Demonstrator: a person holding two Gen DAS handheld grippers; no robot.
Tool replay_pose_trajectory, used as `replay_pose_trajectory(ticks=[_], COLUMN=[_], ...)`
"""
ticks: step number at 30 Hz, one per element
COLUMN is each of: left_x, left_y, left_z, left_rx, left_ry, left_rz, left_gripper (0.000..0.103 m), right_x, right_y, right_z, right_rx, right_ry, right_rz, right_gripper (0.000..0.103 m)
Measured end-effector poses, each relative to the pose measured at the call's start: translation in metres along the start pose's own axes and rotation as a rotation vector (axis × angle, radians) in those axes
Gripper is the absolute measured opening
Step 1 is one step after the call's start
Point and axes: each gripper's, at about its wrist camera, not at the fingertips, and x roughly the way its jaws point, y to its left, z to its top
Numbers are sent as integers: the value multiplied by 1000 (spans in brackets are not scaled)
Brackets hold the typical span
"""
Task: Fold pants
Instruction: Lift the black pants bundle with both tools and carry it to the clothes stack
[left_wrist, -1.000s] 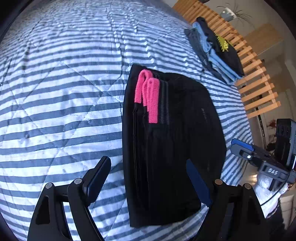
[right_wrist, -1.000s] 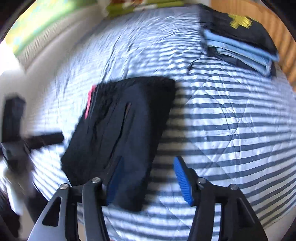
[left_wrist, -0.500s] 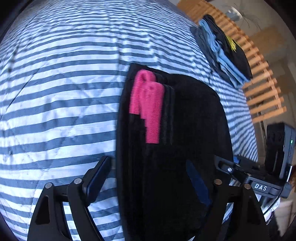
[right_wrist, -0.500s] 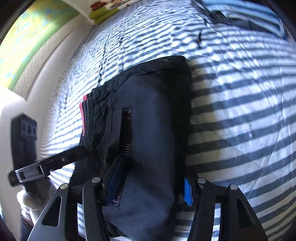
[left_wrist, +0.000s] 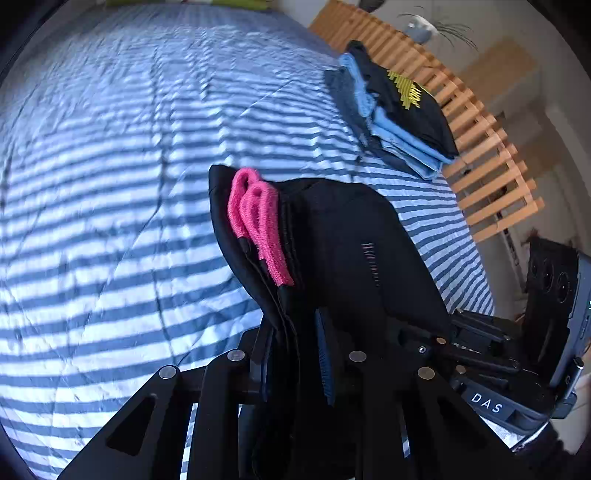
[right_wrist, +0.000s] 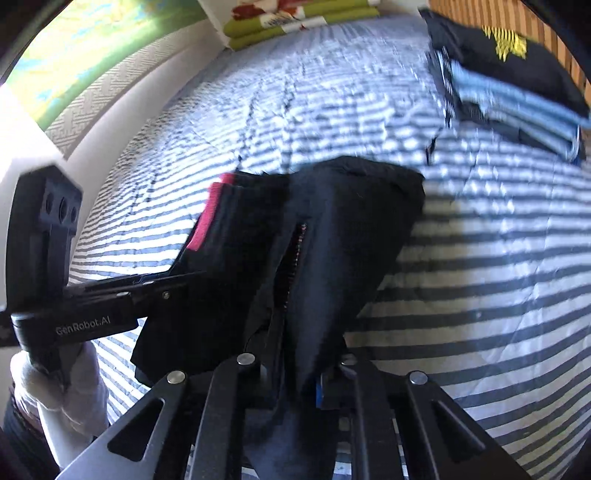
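Both the left gripper and right gripper were clamped on the folded pants, seemingly bound for the stack at upper right.

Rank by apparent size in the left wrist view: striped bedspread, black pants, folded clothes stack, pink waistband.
1. striped bedspread
2. black pants, enlarged by nearness to the camera
3. folded clothes stack, farther away, so true size against the pants is unsure
4. pink waistband

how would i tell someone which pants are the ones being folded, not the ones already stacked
On the striped bedspread, skip the stack of folded clothes by the wooden slatted footboard. The folded black pants are nearer, pinched by both grippers. Only they show a bright pink waistband.
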Motion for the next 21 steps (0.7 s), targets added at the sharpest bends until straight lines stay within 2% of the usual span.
replay_pose_trajectory(ticks=[2,4,5,6,8,9,10,13,14,15,16,17,19,21], left_x=[8,18,23,25,29,32,36,45,45,46,48,46,40,30], left_y=[-8,-1,3,7,12,14,18,32,33,32,28,25,19,19], left_z=[6,6,5,2,-4,-5,-5,-3,-3,-1,-1,-1,-2,2], left_rx=[21,-9,-21,-25,-1,10,7,-65,-78,-76,-73,-67,-47,-74], left_ry=[18,56,74,71,78,85,88,94,68,59,68,58,42,21], left_rz=[30,70,90,104,141,160,157,81,70,46,30,46,57,16], left_gripper=[22,40,62,73,81,81,81,75,70,50,49,47,40,23], right_x=[-4,0,3,5,8,9,11,19,22,26,29,31,28,16], right_y=[-5,-17,-23,-28,-37,-42,-47,-55,-56,-56,-57,-56,-49,-38], right_z=[2,0,-2,-3,-8,-9,-10,-15,-15,-15,-15,-15,-14,-14], right_rx=[-2,21,40,50,73,90,108,141,147,156,164,166,142,82], right_ry=[0,25,36,47,70,80,82,95,104,116,122,121,102,59], right_rz=[-24,-30,-15,0,15,13,4,20,32,41,51,59,48,18], right_gripper=[11,12,12,16,23,34,39,39,39,39,36,32,19,13])
